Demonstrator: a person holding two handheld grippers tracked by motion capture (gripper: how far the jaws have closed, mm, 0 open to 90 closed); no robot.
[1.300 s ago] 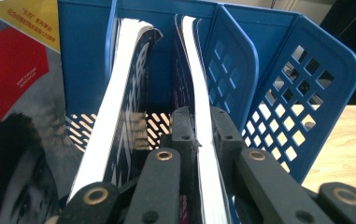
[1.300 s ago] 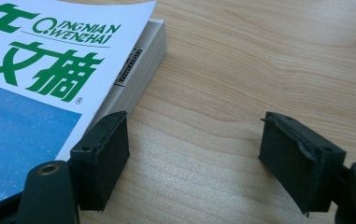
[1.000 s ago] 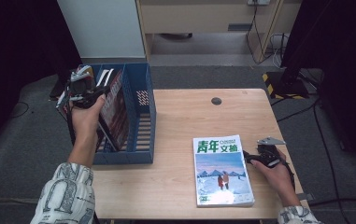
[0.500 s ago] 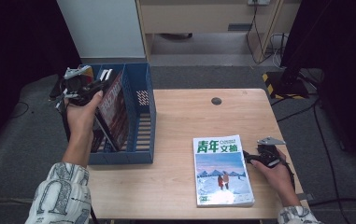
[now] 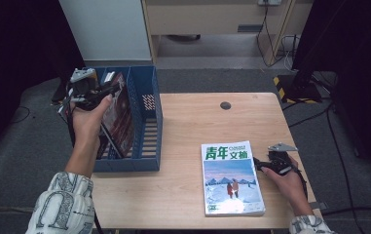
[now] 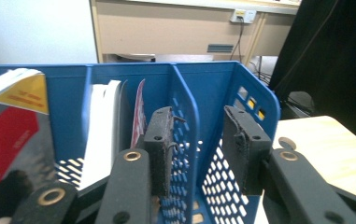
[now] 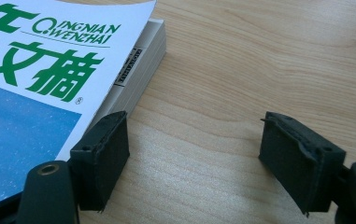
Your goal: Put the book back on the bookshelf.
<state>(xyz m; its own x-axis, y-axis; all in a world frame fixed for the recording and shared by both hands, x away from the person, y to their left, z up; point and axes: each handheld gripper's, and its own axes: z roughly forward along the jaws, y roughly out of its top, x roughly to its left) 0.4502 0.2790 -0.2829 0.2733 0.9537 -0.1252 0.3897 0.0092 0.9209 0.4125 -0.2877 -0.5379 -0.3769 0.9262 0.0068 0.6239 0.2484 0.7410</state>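
1. Left gripper (image 5: 106, 90) is raised over the back left part of the blue file rack (image 5: 150, 127), at about 10 o'clock in the high view. Its jaws have just been opening, and they stand apart with nothing pressed between the pads; in the left gripper view the rack's middle divider (image 6: 185, 116) shows in the gap between them.
2. Left forearm rises steeply from the patterned sleeve (image 5: 60, 204) at 7 o'clock, wrist bent over the rack.
3. Dark-covered magazine (image 5: 120, 117) leans in the rack's left compartment, just beside the left hand (image 5: 86, 122); whether the hand touches it cannot be told.
4. Right gripper (image 5: 257, 164) lies low on the bench (image 5: 193, 122) at 4 o'clock, jaws wide and level. One jaw sits at the right edge of the blue-and-white magazine (image 7: 49, 70); the other rests on bare wood, well apart.
5. That magazine lies flat, cover up, near the bench's front edge at 5 o'clock.
6. Bench is light wood with a round dark cable port (image 5: 225, 105) near its far edge at 12 o'clock.
7. Grey carpet surrounds it; a pale cabinet (image 5: 212, 14) and trailing cables stand beyond.
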